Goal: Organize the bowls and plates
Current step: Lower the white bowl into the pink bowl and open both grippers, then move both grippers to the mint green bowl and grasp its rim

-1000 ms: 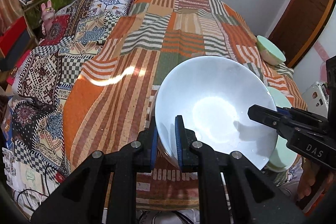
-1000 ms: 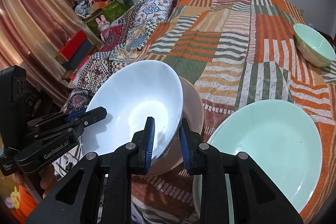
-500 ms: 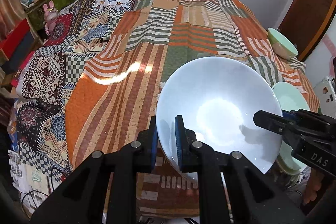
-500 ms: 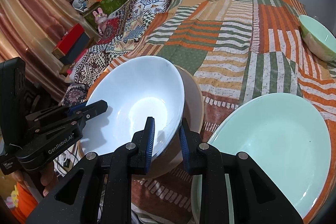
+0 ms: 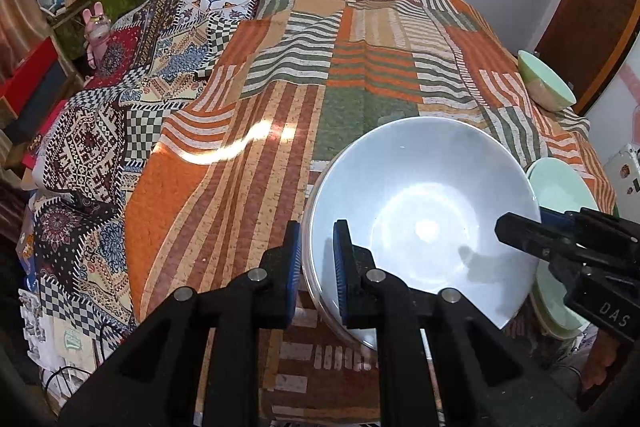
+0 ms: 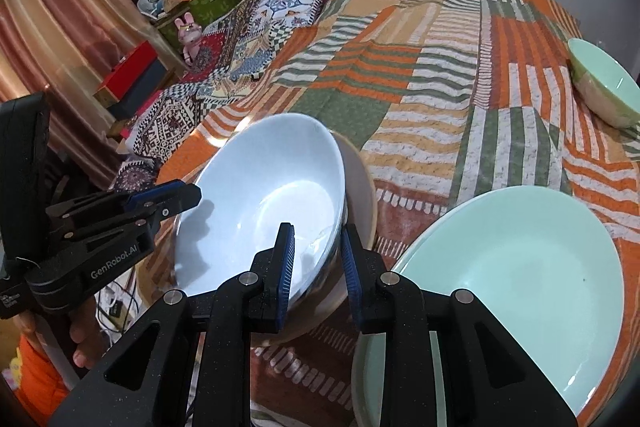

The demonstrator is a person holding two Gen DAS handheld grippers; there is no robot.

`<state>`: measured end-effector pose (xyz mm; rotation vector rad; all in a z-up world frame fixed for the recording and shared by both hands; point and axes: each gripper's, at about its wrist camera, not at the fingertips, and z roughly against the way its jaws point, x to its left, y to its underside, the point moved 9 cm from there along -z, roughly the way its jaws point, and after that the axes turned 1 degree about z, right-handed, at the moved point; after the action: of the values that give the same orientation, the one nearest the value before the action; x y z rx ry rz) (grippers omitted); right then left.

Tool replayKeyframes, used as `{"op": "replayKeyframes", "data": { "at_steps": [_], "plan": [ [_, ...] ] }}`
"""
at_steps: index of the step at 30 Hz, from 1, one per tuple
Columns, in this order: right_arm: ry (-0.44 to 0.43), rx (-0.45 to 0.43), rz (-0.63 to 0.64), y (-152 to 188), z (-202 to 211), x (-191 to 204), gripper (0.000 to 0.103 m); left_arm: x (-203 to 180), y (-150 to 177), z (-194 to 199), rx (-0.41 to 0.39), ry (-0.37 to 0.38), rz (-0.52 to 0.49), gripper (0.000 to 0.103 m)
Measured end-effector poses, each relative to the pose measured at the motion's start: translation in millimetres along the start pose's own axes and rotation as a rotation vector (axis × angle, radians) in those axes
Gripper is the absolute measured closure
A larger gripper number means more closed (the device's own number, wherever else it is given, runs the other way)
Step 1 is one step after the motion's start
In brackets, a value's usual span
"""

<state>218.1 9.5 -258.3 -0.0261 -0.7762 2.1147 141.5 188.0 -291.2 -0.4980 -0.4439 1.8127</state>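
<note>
Together, the left tongs and right tongs clamp opposite rims of the white bowl; a green plate lies just right of the right tongs.

Bowl in dish, plate right.

Bed, striped patchwork quilt — mint plate, mint bowl resting on it.

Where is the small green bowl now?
The small green bowl lies tilted on the striped quilt, at the far right in both wrist views, apart from the large green plate nearer the camera.
</note>
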Motion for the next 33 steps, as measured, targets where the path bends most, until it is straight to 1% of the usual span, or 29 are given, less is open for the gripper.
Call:
{"op": "replayKeyframes", "data": {
  "at_steps": [9, 15, 17, 20, 21, 25, 28, 32, 33],
  "plan": [
    [-0.004, 0.014, -0.009, 2.7, 0.3, -1.1, 0.080, -0.2, -0.1, 2.7, 0.005, 0.008, 0.003, 0.089],
    [-0.015, 0.011, -0.014, 3.4, 7.0, -1.2, 0.079, -4.3, -5.7, 18.0, -0.025, 0.007, -0.002, 0.089],
    [-0.011, -0.004, -0.013, 2.1, 12.9, -2.9, 0.078, -7.7, -10.6, 27.6, -0.046, 0.008, -0.009, 0.089],
    [-0.013, -0.055, -0.015, -4.0, 30.0, -8.8, 0.072, -15.6, -19.2, 43.8, -0.084, 0.009, -0.028, 0.089],
    [-0.012, -0.076, -0.018, -6.9, 38.4, -11.9, 0.072, -18.9, -21.9, 49.3, -0.096, 0.010, -0.033, 0.087],
    [0.004, -0.141, -0.024, -15.6, 66.0, -25.5, 0.071, -34.9, -35.8, 73.6, -0.152, 0.040, -0.040, 0.085],
    [0.025, -0.196, -0.040, -21.5, 89.7, -41.4, 0.071, -50.9, -48.0, 91.5, -0.193, 0.058, -0.050, 0.079],
    [0.054, -0.265, -0.078, -29.6, 120.8, -66.2, 0.071, -72.6, -64.9, 111.6, -0.254, 0.067, -0.074, 0.066],
    [0.064, -0.282, -0.087, -30.7, 128.7, -72.6, 0.071, -77.6, -69.2, 116.1, -0.266, 0.072, -0.078, 0.061]
  ]
}}
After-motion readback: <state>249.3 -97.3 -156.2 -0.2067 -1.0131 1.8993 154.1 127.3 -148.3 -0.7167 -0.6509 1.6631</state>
